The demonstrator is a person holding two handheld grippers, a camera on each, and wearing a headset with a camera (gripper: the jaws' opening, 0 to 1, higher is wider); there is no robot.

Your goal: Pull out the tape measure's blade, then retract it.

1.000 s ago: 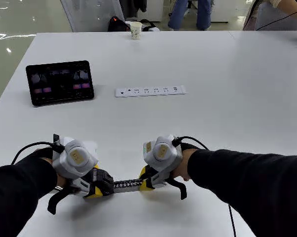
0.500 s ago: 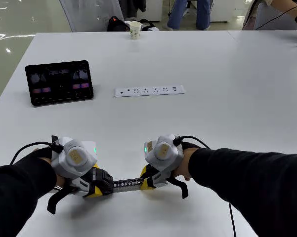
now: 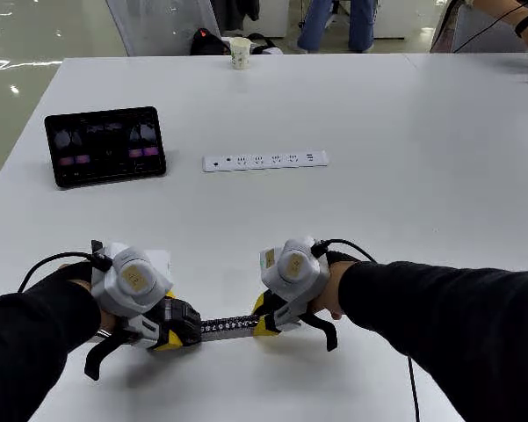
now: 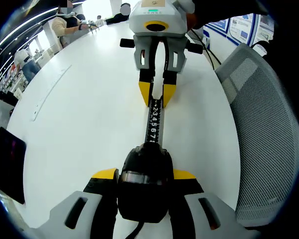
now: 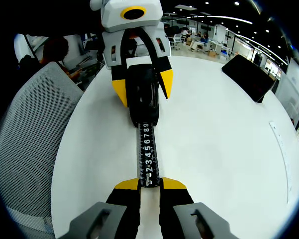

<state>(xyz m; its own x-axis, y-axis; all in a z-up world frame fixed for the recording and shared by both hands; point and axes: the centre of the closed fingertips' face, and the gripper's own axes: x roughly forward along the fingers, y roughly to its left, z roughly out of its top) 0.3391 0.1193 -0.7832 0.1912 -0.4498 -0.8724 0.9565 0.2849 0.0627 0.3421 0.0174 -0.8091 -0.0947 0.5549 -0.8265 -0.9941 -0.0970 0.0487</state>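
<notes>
A black tape measure case (image 4: 145,174) sits between the yellow-tipped jaws of my left gripper (image 4: 145,175), which is shut on it near the table's front edge (image 3: 177,323). Its black blade (image 5: 147,153) with white numbers runs a short way out to my right gripper (image 5: 150,183), which is shut on the blade's tip. In the head view the blade (image 3: 227,328) spans the gap between my left gripper (image 3: 171,336) and my right gripper (image 3: 262,323). From the right gripper view the case (image 5: 142,97) faces me across the blade.
A dark tablet (image 3: 105,146) lies at the left of the white table (image 3: 378,158), a white power strip (image 3: 265,161) in the middle and a paper cup (image 3: 240,53) at the far edge. A grey mesh chair (image 4: 268,129) stands by the table's near side.
My right gripper has moved slightly to the right, and the exposed stretch of blade is a little longer. The left gripper and the case have stayed in place.
</notes>
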